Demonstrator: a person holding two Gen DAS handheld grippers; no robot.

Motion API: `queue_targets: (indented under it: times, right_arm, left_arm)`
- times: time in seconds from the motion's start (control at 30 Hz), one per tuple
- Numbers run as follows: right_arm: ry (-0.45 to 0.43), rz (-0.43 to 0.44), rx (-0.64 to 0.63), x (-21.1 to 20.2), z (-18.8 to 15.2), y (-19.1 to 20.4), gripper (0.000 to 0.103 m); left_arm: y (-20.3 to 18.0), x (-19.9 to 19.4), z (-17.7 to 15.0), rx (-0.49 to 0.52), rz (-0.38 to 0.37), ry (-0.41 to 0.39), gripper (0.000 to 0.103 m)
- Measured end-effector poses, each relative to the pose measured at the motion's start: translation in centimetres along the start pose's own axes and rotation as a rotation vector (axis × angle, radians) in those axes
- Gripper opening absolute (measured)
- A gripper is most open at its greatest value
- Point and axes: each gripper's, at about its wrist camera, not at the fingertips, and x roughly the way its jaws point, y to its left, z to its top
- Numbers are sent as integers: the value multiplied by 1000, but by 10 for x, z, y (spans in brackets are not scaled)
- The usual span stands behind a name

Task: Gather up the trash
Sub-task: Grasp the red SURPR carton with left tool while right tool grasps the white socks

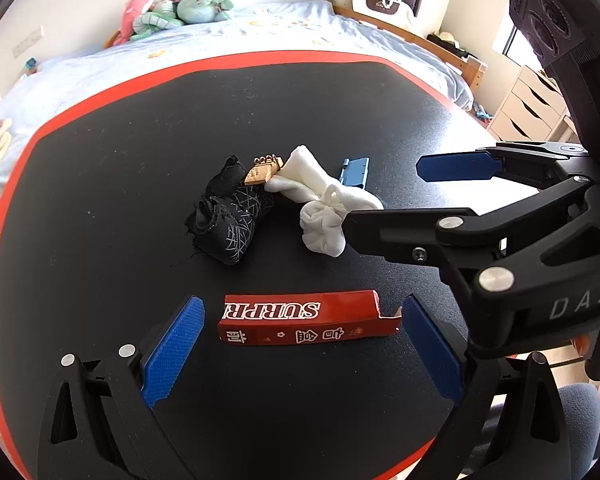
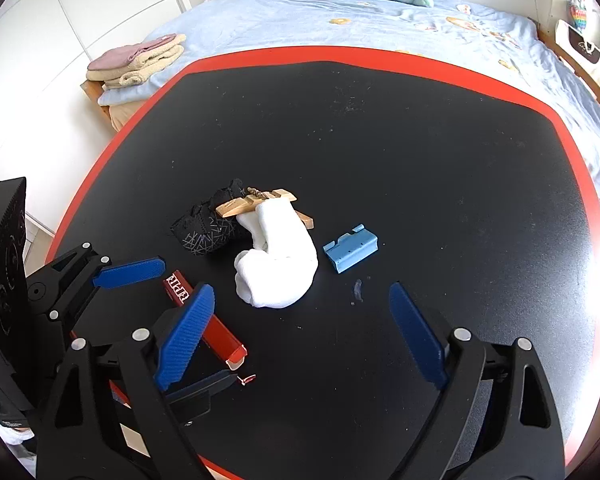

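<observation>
— Trash first: where is it, and what are you lined up on?

— Your left gripper (image 1: 302, 354) is spread wide and sits low over the table (image 1: 100, 184), with the red box (image 1: 308, 318) lying crosswise between its blue pads, not yet pinched. The box's torn end sits just beside the right-hand pad; the other end stops short of the left-hand pad. That looks like the approach step of a first pickup.

— And your right gripper?

— Your right gripper (image 2: 300, 334) is also spread and holds nothing. It hovers near the white sock (image 2: 278, 268), which lies ahead of its fingers. From the left wrist view one of its black fingers reaches to the edge of that sock; whether it touches, you cannot tell.

— What else is on the table?

— A black sock (image 1: 226, 216) and a wooden clip (image 1: 262, 171) bunched against the white one, a small blue plastic piece (image 2: 351, 252) just beside them, and a tiny red scrap (image 2: 247, 379) near the box's open end.

— What does the next move call for?

— Probably closing the left gripper along the box's length. It spans nearly the full opening, so you may want to turn your wrist and take it across its narrow width instead. No bin shows in either view, so you must find one.
</observation>
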Motion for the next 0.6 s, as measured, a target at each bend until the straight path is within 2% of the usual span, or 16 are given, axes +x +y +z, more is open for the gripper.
queue_targets:
  times: [0.07, 0.33, 0.37, 0.47, 0.6]
  right_arm:
    - [6, 15, -5, 5, 2, 0, 84]
    - [26, 37, -30, 20, 5, 5, 58]
    - [24, 39, -28, 21, 5, 4, 57]
    - [24, 41, -30, 22, 4, 4, 46]
    - [22, 44, -32, 22, 3, 4, 42]
  left_arm:
    - [1, 2, -1, -4, 15, -2, 95]
    - [1, 4, 4, -9, 42, -40, 95]
    - [0, 5, 7, -9, 40, -42, 95]
    - [-1, 8, 8, -3, 27, -32, 95]
    - [0, 11, 6, 7, 26, -34, 95]
